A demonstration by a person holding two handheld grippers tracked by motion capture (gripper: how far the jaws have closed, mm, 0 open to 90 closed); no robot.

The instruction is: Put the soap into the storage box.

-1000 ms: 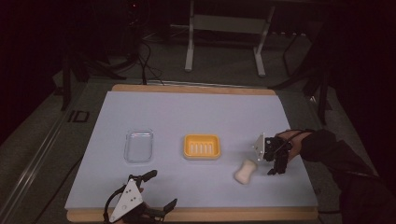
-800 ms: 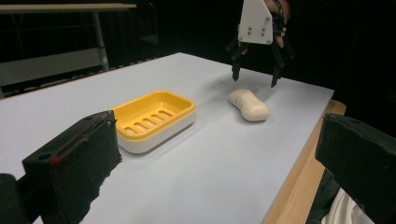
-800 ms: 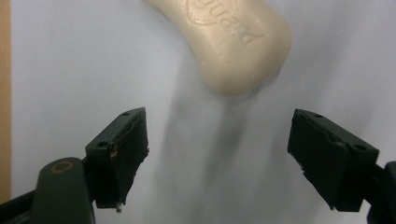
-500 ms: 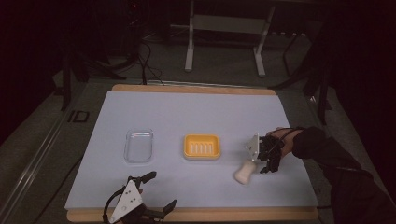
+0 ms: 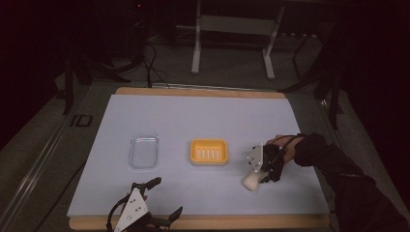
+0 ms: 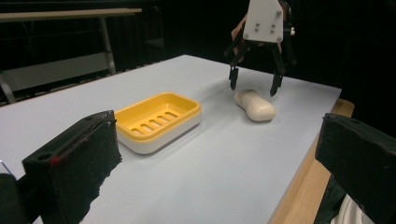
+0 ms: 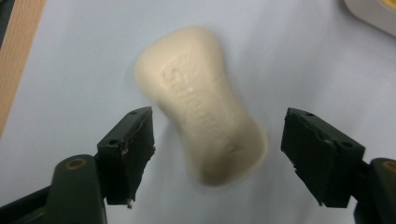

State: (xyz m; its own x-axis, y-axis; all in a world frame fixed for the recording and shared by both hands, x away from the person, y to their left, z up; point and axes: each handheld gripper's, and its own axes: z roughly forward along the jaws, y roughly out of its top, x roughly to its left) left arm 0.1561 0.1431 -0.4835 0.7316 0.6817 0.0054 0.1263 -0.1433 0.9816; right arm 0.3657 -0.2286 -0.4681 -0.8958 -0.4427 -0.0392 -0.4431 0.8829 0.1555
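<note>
Since a second ago, the right gripper (image 5: 265, 177) has slid from beside the soap bar (image 5: 253, 181) to directly over it and dipped a little, and its jaws have just been closing in, with the soap now between them but not yet pinched. The soap itself has not budged.

Taking the soap as the landmark and working outward from the person's side: the left gripper (image 5: 157, 199) sits well off to the soap's left at the near edge of the table (image 5: 193, 116), jaws spread apart, nothing in them, nowhere close enough to matter. So the right hand is plainly the nearer one.

Over the soap, the right gripper view tells what counts. The bar lies flat on the pale table, its long axis running away from the claw and slanted somewhat, so the near, fatter end sits between the two black pads (image 7: 130, 144) while the far end points off beyond them. Clear gaps show on both sides of the bar. From the left gripper view the fingertips hang just above the soap, straddling its width.

Just beyond the soap, to its left, stands the yellow soap dish (image 5: 209, 152), near but apart. Farther left again is a clear plastic tray (image 5: 144, 151).

To my eye, the grip will cross the short width, but the slant wants a small twist first.
</note>
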